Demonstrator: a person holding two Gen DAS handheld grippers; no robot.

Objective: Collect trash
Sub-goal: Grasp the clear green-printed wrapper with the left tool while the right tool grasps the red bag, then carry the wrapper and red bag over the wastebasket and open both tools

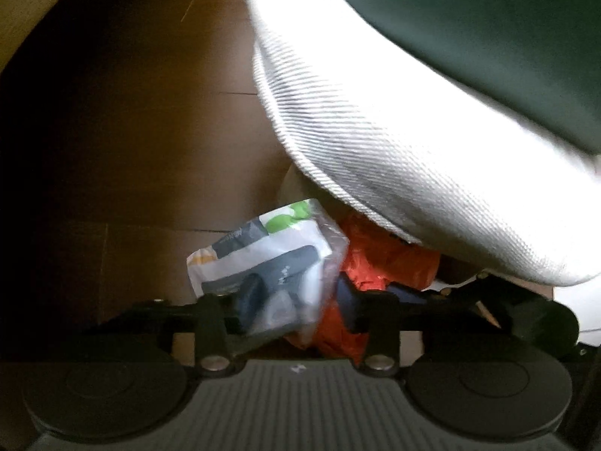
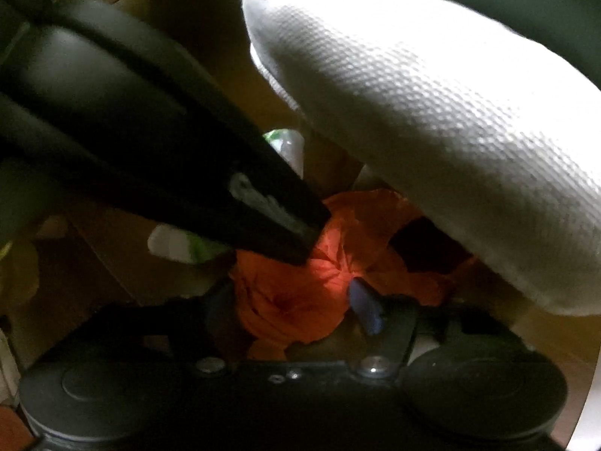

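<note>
I am looking down into a brown cardboard box (image 1: 150, 131). A white wrapper (image 1: 259, 259) with grey and green print lies between the fingers of my left gripper (image 1: 300, 300), which is shut on it. A crumpled orange wrapper (image 1: 379, 259) lies right beside it. In the right wrist view the orange wrapper (image 2: 300, 293) fills the gap of my right gripper (image 2: 293, 304), and both pads press on it. My left gripper's black fingers (image 2: 296, 233) come in from the upper left, just above the orange wrapper.
A person's white sleeve (image 1: 394, 131) (image 2: 432, 131) crosses the upper right of both views, close over the trash. The box's walls (image 2: 240, 90) close in around both grippers. A white and green scrap (image 2: 176, 244) lies to the left on the box floor.
</note>
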